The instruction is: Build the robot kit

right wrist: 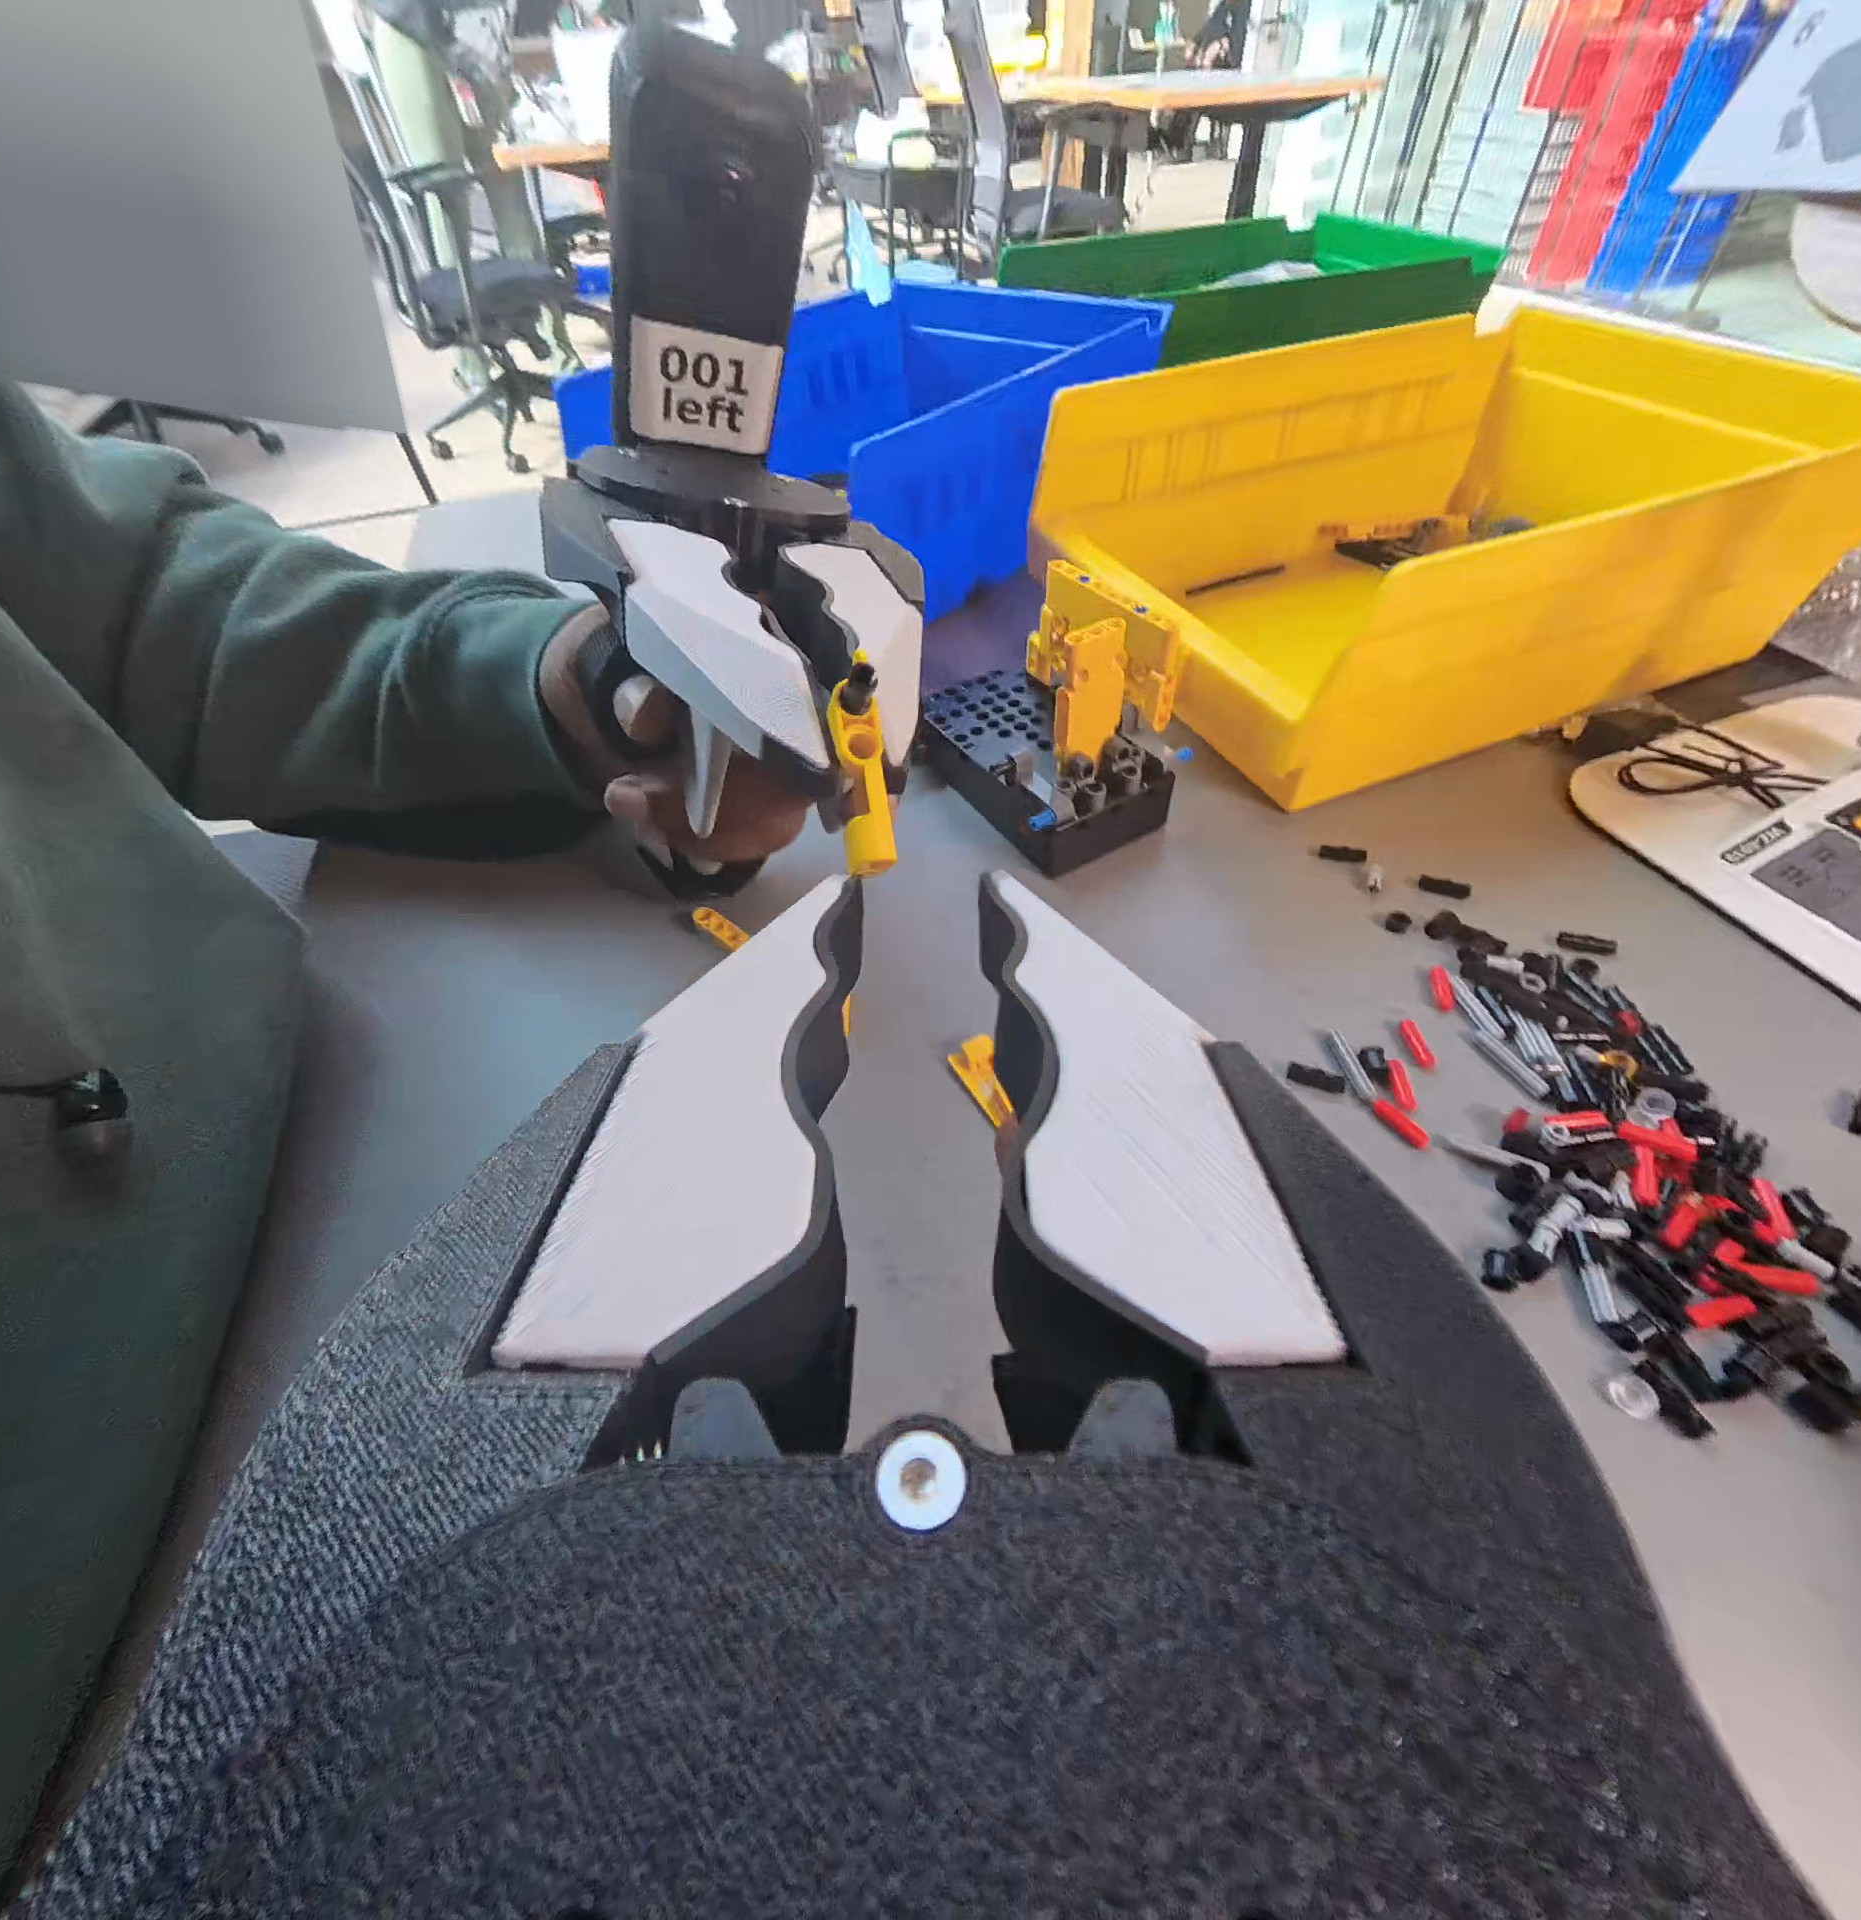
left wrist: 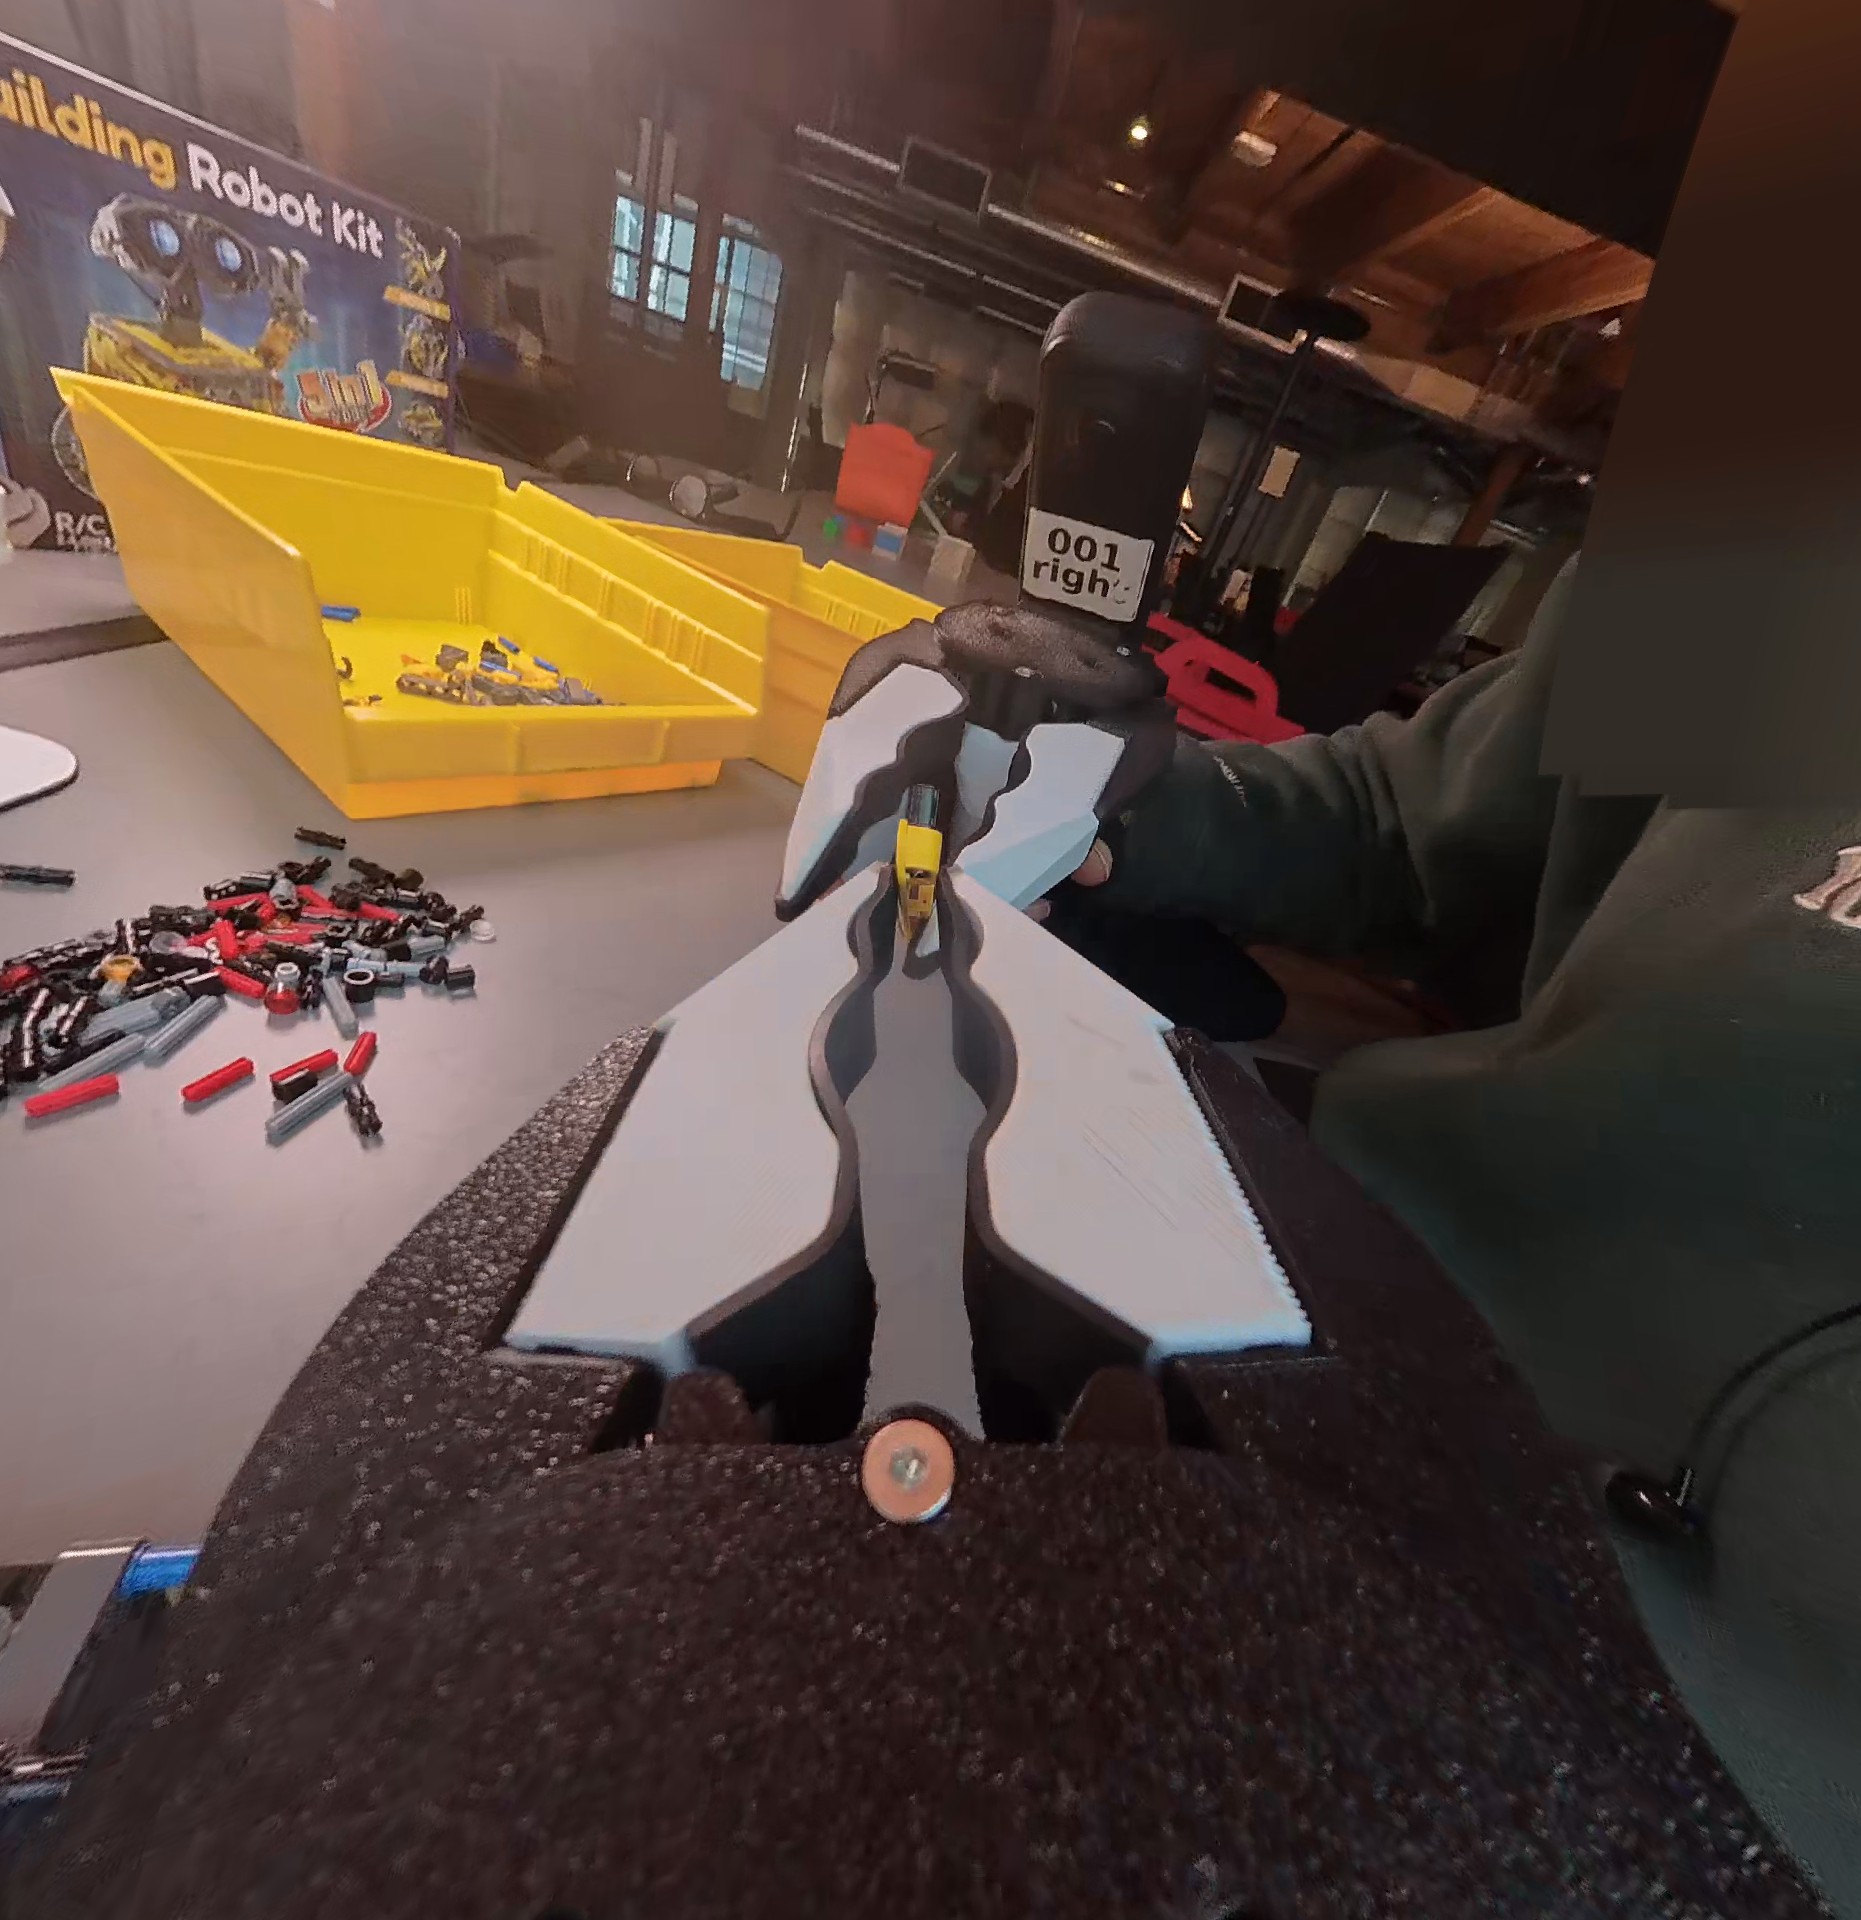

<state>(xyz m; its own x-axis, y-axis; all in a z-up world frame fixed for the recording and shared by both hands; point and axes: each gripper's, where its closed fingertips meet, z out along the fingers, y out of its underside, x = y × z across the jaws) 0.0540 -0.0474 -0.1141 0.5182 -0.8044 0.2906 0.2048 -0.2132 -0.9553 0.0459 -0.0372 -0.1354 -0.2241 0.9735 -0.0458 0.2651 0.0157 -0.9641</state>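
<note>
The left gripper point(left wrist: 913, 902) has its fingers point(left wrist: 760, 1101) closed on a small yellow beam point(right wrist: 866, 774) with a black pin point(right wrist: 859, 681) stuck in its top end. The beam is held up above the grey table point(right wrist: 1165, 935), pinched at the fingertips.

The right gripper point(right wrist: 921, 883) faces the left one, tip to tip. Its fingers point(right wrist: 1144, 1132) are spread apart with nothing between them, and one fingertip sits just beside the lower end of the yellow beam. Through the gap the table shows, with a small yellow piece point(right wrist: 980, 1075) lying on it and another yellow piece point(right wrist: 720, 923) nearer the left gripper.

A hand point(right wrist: 677, 748) in a dark green sleeve point(right wrist: 282, 665) holds the left gripper's handle.

Behind the beam stands a black pegged base point(right wrist: 1040, 769) with a yellow assembly point(right wrist: 1102, 665) built on it. Beyond that lies a yellow bin point(right wrist: 1425, 582) holding a few loose parts, then a blue bin point(right wrist: 967, 395) and a green bin point(right wrist: 1269, 281). A heap of black, red and grey pins point(right wrist: 1653, 1164) lies on the table to the right of the right gripper, near a printed sheet point(right wrist: 1819, 862). In the left wrist view a toy kit box point(left wrist: 230, 270) stands behind a yellow bin.
</note>
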